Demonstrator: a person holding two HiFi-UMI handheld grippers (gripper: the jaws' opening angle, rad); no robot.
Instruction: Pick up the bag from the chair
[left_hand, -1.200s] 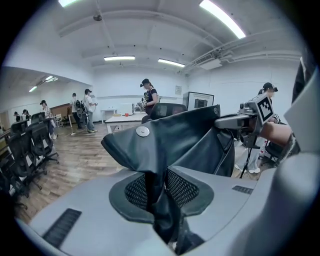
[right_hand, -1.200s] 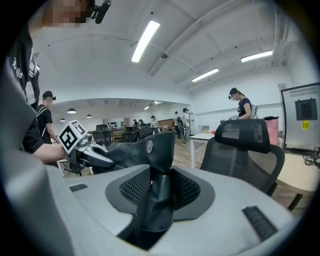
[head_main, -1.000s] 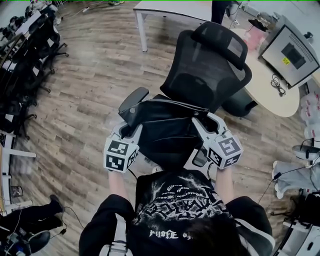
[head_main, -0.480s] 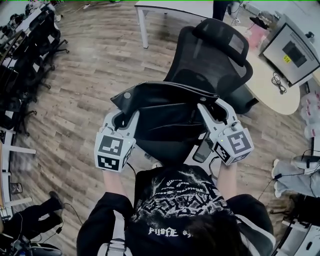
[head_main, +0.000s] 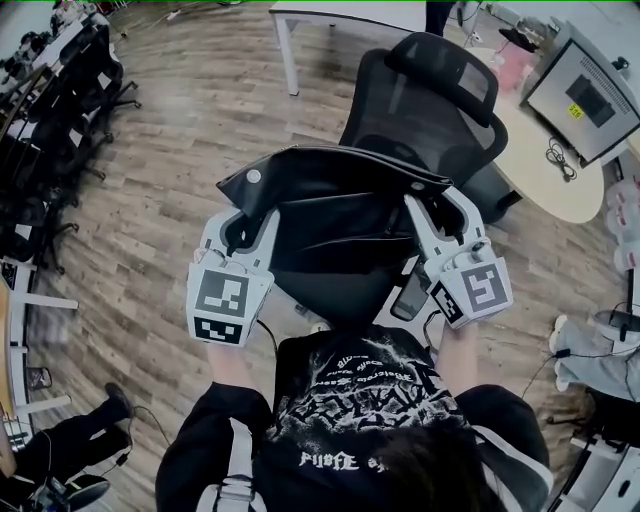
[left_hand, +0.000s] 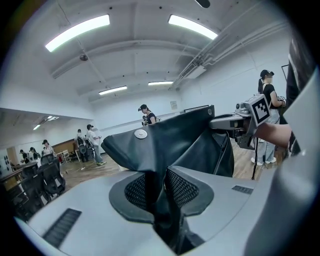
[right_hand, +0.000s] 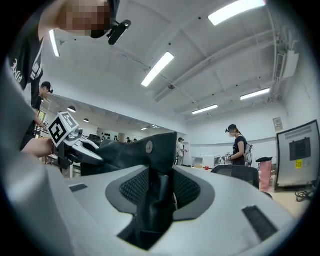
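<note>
You are standing on a wood-plank floor (head_main: 170, 150) in an open office lit by long ceiling strip lights (left_hand: 77, 31). Along the far left edge runs a row of dark office chairs (head_main: 70, 90).

Next comes your left gripper (head_main: 243, 222). Its marker cube sits low and its jaws reach up to the left top corner of the black bag (head_main: 340, 225). In the left gripper view the two ribbed pads (left_hand: 182, 187) stand narrow and are pinched onto a fold of the bag's dark, leather-like material. A round metal snap (left_hand: 140, 133) shows on the flap just above the grip.

The bag is stretched between your two tools. Its top edge runs from one to the other, and its body hangs down in front of you. It hangs before the black mesh chair (head_main: 425, 110) and hides the seat in the head view, so you cannot tell whether its lower edge touches the seat. A white table (head_main: 340, 15) stands beyond the chair.

Your right gripper (head_main: 440, 205) has the bag's right top corner. In the right gripper view its jaws are also drawn in narrow, clamped on a thick fold of the bag.

Further right is a round pale table (head_main: 530, 190) with a coil of cable (head_main: 555, 168) on it, and beside that a monitor (head_main: 590, 100). A person in a cap (right_hand: 239, 146) stands in the background of the right gripper view.
</note>
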